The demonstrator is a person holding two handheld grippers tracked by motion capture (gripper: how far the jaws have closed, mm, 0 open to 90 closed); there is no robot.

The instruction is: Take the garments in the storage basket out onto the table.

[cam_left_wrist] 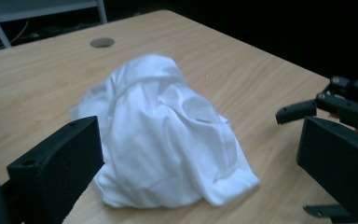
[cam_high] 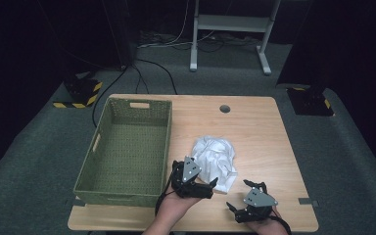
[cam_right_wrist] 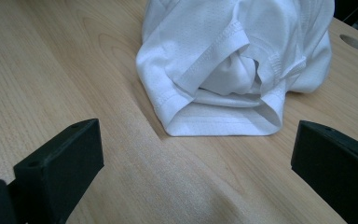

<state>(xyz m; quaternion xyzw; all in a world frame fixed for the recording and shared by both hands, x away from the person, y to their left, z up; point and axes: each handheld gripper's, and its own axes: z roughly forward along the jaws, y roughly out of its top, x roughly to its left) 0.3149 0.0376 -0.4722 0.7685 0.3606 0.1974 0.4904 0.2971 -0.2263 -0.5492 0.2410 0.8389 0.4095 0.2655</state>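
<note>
A crumpled white garment [cam_high: 215, 157] lies in a heap on the wooden table [cam_high: 254, 122], right of centre. My left gripper [cam_high: 206, 187] sits at the heap's near-left edge, open, and in the left gripper view its jaws stand wide on either side of the garment [cam_left_wrist: 163, 135] without touching it. My right gripper [cam_high: 238, 197] rests near the table's front edge, just right of the cloth, also open. In the right gripper view the garment's hemmed edge [cam_right_wrist: 223, 121] lies a short way ahead of the spread jaws, with nothing between them. The right gripper [cam_left_wrist: 335, 100] also appears in the left gripper view.
A green woven basket [cam_high: 98, 142], empty, stands along the table's left side, close to my left hand. A round cable hole [cam_high: 224, 108] is at the table's far edge. Beyond the table stand a white frame [cam_high: 230, 24] and floor cables.
</note>
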